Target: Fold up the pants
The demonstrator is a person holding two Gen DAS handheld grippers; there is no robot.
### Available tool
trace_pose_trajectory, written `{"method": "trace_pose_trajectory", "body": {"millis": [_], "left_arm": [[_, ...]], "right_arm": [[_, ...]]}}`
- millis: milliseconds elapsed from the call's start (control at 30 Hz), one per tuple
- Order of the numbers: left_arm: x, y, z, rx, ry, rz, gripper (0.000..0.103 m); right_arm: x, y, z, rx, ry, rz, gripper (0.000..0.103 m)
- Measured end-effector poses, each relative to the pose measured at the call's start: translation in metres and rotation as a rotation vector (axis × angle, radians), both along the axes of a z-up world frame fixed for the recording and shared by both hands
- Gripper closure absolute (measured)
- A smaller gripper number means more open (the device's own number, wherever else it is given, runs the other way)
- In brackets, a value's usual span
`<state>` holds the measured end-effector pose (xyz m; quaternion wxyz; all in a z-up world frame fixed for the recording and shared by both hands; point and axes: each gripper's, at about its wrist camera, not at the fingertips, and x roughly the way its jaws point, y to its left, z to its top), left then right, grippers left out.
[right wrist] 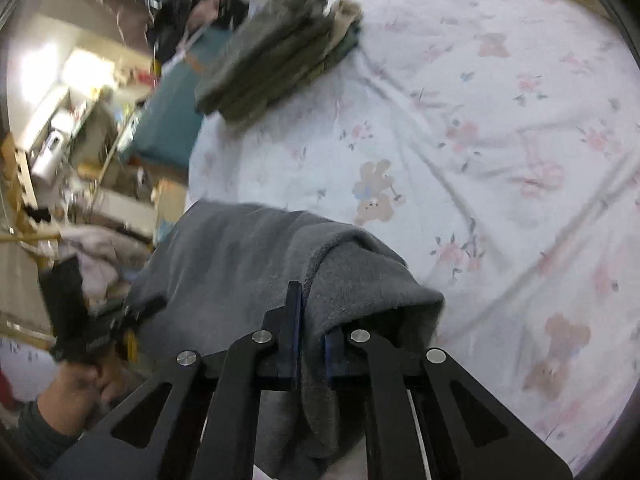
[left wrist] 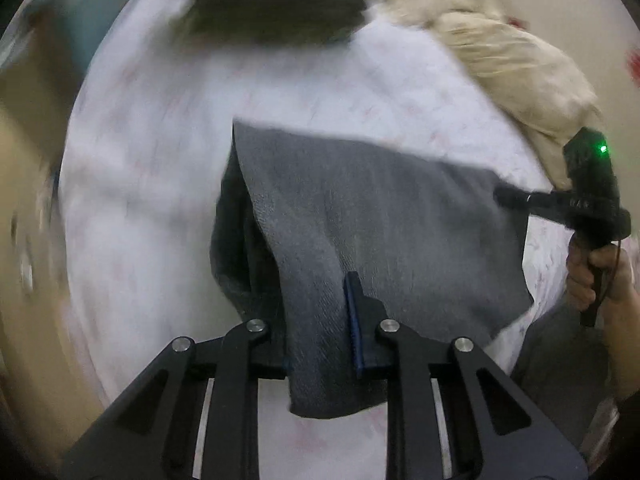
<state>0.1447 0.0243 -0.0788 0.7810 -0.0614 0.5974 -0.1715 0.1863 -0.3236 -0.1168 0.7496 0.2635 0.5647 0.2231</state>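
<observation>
Left wrist view: the left gripper (left wrist: 320, 320) is clamped on 1 edge of the grey pants (left wrist: 380, 216), held above the floral bedsheet (left wrist: 152, 168); the right gripper (right wrist: 312, 320) pinches another edge, near the folded stack (right wrist: 276, 48)

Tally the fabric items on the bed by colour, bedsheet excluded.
Grey pants, held by both the left gripper and the right gripper: 1
Olive folded stack, counted as one: 1
Cream bundle: 1
Total: 3
</observation>
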Motion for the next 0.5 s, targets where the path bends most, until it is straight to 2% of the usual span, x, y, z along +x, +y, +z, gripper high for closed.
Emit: {"method": "trace_pose_trajectory", "body": {"millis": [33,100,133,167,233,300,400,467,500], "left_arm": [[-0.009,0.004,-0.011,0.010,0.030,0.035,0.086],[-0.018,0.014,-0.026,0.015,0.037,0.085,0.086],[-0.015,0.018,-0.028,0.008,0.044,0.101,0.086],[-0.013,0.020,-0.028,0.011,0.036,0.099,0.086],[-0.008,0.019,-0.027,0.048,0.000,0.068,0.085],[-0.002,0.021,-0.033,0.067,0.012,0.074,0.085],[0.002,0.027,-0.039,0.057,0.042,0.109,0.082],[0.003,0.028,-0.040,0.048,0.047,0.119,0.082],[0.002,0.029,-0.040,0.050,0.045,0.120,0.079]], "right_arm": [[-0.002,0.001,-0.007,0.019,0.023,0.003,0.089],[-0.014,0.003,-0.020,0.042,0.083,-0.012,0.081],[-0.021,0.000,-0.023,0.053,0.096,-0.026,0.061],[-0.033,-0.004,-0.029,0.081,0.112,-0.061,0.027],[-0.051,-0.016,-0.037,0.111,0.130,-0.175,0.000],[-0.064,-0.024,-0.048,0.152,0.175,-0.272,0.000],[-0.081,-0.018,-0.066,0.193,0.252,-0.309,0.000],[-0.091,-0.011,-0.062,0.198,0.223,-0.300,0.001],[-0.098,-0.004,-0.055,0.157,0.186,-0.285,0.004]]}}
